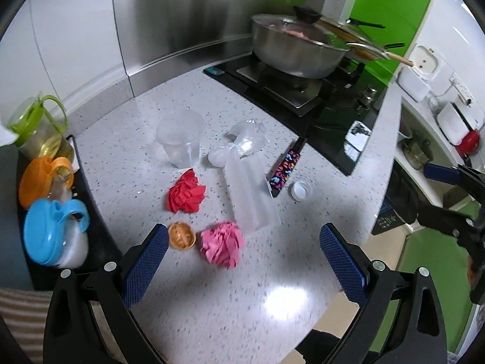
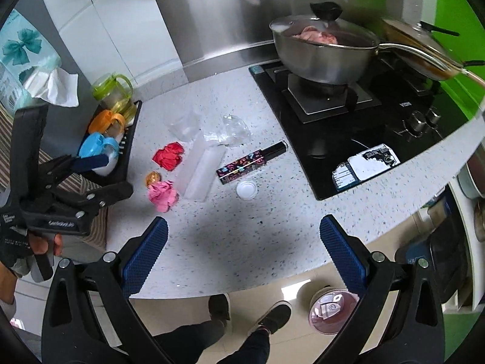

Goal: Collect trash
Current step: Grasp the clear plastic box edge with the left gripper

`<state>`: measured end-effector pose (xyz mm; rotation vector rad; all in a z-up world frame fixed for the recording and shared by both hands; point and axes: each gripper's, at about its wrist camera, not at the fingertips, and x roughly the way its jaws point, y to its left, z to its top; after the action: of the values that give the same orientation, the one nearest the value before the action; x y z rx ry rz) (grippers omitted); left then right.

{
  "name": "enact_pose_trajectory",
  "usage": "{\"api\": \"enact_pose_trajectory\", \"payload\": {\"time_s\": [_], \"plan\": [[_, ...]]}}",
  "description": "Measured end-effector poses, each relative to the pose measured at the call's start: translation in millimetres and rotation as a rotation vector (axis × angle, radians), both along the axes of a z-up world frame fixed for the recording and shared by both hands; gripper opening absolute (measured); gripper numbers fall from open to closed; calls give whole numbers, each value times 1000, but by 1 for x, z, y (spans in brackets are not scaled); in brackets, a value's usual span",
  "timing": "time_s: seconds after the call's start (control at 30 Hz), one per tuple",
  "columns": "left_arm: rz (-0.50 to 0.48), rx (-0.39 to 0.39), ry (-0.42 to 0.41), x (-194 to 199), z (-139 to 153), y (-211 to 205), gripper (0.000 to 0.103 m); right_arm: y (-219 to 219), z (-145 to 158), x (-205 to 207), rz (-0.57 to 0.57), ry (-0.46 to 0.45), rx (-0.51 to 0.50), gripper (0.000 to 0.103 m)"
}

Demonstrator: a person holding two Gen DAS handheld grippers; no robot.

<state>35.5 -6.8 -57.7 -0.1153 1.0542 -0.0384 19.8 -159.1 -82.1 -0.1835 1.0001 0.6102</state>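
Observation:
Trash lies on the speckled counter [image 1: 212,288]: a crumpled pink paper [image 1: 222,245] [image 2: 162,195], a crumpled red paper [image 1: 185,192] [image 2: 168,155], an orange-gold ball [image 1: 181,236] [image 2: 153,178], a clear plastic cup [image 1: 180,139], crumpled clear plastic [image 1: 248,139] [image 2: 232,132], a clear flat wrapper [image 1: 251,194] [image 2: 201,168], a patterned black tube [image 1: 285,170] [image 2: 251,162] and a small white cap [image 1: 300,191] [image 2: 246,188]. My left gripper [image 1: 244,261] is open just short of the pink paper. My right gripper [image 2: 243,251] is open over the counter's front edge.
A black rack holds green, orange and blue lidded jars [image 1: 51,194] at the left. A gas hob [image 2: 348,112] with a steel pot [image 2: 324,51] stands at the back right. A bin with a pink liner [image 2: 330,312] is on the floor below. A person's feet [image 2: 251,312] show.

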Motion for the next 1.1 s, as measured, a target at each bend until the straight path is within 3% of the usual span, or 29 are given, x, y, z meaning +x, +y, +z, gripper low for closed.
{"api": "enact_pose_trajectory", "payload": {"time_s": [0.4,0.8,0.93,1.1], "plan": [[68,7,113,58,-55,-6,93,-26,-25,47,5,62,-21,98],[74,-53,180,69,-76,-1,19,-24,-34,60,19,81,-9,98],[69,-56,174,69,-74,0,8,-19,-33,61,27,78,-8,98],[66,-52,149,66,-66,1,8,-12,-33,60,35,73,-9,98]]}}
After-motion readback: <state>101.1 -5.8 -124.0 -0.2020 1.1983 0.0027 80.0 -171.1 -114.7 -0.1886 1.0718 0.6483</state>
